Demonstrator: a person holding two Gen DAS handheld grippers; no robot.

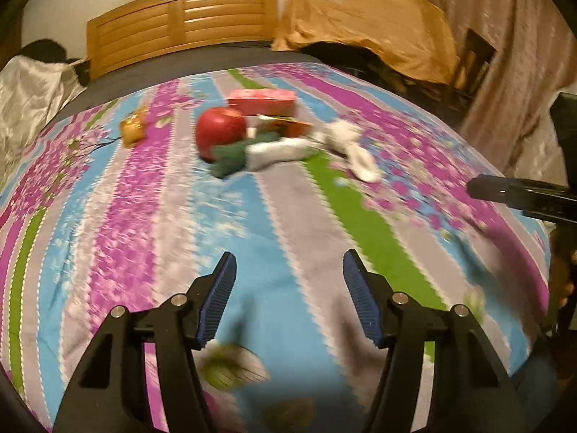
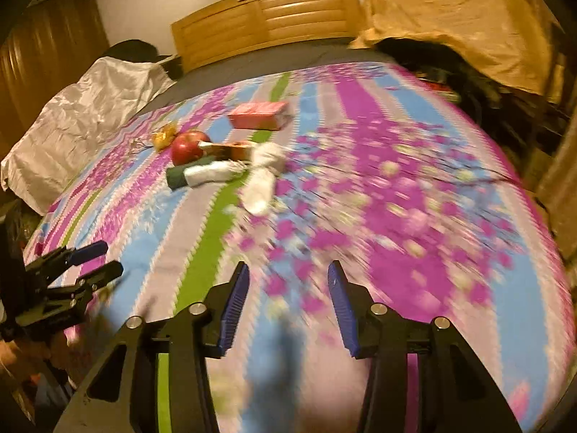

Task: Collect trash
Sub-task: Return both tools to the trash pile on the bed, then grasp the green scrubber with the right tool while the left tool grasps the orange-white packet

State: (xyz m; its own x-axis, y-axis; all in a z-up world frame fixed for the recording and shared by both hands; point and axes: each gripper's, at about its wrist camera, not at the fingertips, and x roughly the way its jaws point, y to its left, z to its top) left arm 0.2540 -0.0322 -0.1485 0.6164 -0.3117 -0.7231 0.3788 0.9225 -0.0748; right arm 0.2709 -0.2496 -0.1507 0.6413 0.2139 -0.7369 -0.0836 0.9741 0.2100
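grippers over bedspread, trash pile ahead

left gripper (image 1: 289, 263) hovers low over the striped floral bedspread (image 1: 151, 195), jaws wide apart, nothing between the blue pads (image 1: 220, 296). right gripper (image 2: 288, 274) same: jaws spread wide, empty, above the purple flower print. both views motion-blurred.

trash sits in a loose cluster mid-bed, well ahead of both grippers. red apple (image 1: 220, 130) at the left of the pile, touching a dark green and white rolled item (image 1: 252, 155) lying in front of it. pink box (image 1: 265, 103) behind the apple, toward the headboard. orange carton (image 1: 294, 128), looks crushed, between box and rolled item. white crumpled wrapper (image 1: 351, 148) at the right end of the pile. small yellow-orange wrapper (image 1: 132, 129) apart, left of the apple.

right wrist view: same pile, apple (image 2: 187, 149), pink box (image 2: 259, 115), white wrapper (image 2: 263, 180); left gripper seen at the left edge, fingers parted.

wooden headboard (image 1: 180, 25) at the far end, silver cloth (image 2: 83, 119) on the left side of the bed, tan cloth (image 1: 371, 25) heaped at right
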